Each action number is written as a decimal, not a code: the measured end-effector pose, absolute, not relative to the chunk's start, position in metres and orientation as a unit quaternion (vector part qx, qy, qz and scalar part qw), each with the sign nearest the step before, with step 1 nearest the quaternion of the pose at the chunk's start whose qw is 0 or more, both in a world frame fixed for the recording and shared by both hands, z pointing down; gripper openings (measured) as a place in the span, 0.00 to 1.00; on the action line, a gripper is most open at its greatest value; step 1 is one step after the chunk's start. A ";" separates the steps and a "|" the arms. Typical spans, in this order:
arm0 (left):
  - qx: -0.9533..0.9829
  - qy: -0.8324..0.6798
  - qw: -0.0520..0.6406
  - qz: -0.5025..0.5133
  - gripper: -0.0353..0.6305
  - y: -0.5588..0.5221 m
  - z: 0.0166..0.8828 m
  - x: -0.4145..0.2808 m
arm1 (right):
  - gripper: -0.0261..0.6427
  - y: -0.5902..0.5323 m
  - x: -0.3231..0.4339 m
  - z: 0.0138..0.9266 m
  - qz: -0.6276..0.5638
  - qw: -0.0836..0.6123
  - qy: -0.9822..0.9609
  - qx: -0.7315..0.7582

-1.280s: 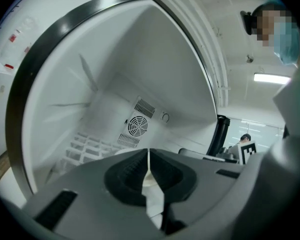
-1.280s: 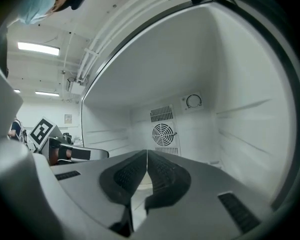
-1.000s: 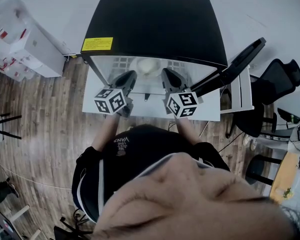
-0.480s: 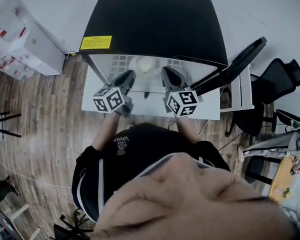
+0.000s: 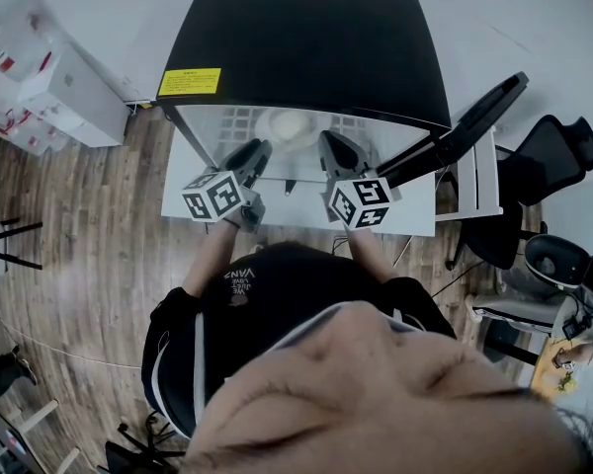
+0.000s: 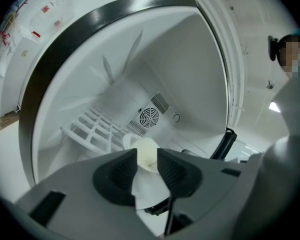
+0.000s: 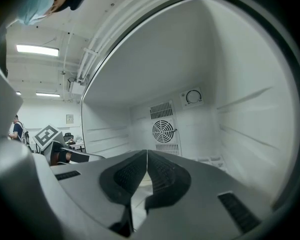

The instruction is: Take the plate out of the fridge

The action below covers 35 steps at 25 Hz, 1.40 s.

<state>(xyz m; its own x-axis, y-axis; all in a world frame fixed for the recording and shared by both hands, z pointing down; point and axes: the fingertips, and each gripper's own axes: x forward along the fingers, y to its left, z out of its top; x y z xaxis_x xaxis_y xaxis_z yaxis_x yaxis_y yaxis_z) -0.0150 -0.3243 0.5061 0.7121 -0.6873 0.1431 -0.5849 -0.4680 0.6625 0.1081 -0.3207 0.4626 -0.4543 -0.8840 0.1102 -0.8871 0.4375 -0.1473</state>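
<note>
The plate (image 5: pixel 288 126) lies inside the fridge (image 5: pixel 306 38), on its floor towards the back, pale cream and round. It looks like glazed ware, so I judge it stiff, smooth, fairly light, and likely to chip or break if it knocks the fridge wall or drops. The rim nearest the opening is the only place to take hold. One pad should go over the lip and one under, pushed well in, because a shallow pinch on a glossy edge could slide off. Held by one edge the plate would sag at its far side, so it should come out low and level.

The left tongs (image 6: pixel 147 151) are lined up on it, and their jaws have just been opening. They stand apart with the plate's near edge showing through the gap, and the pads press on nothing. Whether the rim is already between the tips or just ahead of them I cannot tell. The right tongs (image 7: pixel 147 153) are closed with nothing between them, held beside the left pair at the mouth of the fridge and free to steady the far side.

A white wire rack (image 6: pixel 90 129) sits to one side of the plate and a fan grille (image 6: pixel 150 118) is in the back wall. The door (image 5: pixel 474 121) stands swung wide, and the fridge rests on a white bench (image 5: pixel 183 200).
</note>
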 end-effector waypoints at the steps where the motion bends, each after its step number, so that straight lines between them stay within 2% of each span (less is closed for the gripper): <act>1: 0.854 -0.373 0.357 -0.071 0.21 -0.324 0.507 -0.014 | 0.06 -0.321 0.108 0.463 0.092 0.008 -0.848 0.522; 16: 0.834 -0.373 0.396 -0.090 0.28 -0.323 0.512 -0.018 | 0.06 -0.322 0.104 0.462 0.092 0.010 -0.851 0.518; 25: 0.811 -0.342 0.459 -0.123 0.29 -0.322 0.518 -0.011 | 0.06 -0.323 0.105 0.464 0.094 0.008 -0.851 0.517; 35: 0.805 -0.329 0.477 -0.131 0.29 -0.324 0.519 -0.004 | 0.06 -0.323 0.107 0.464 0.095 0.007 -0.849 0.519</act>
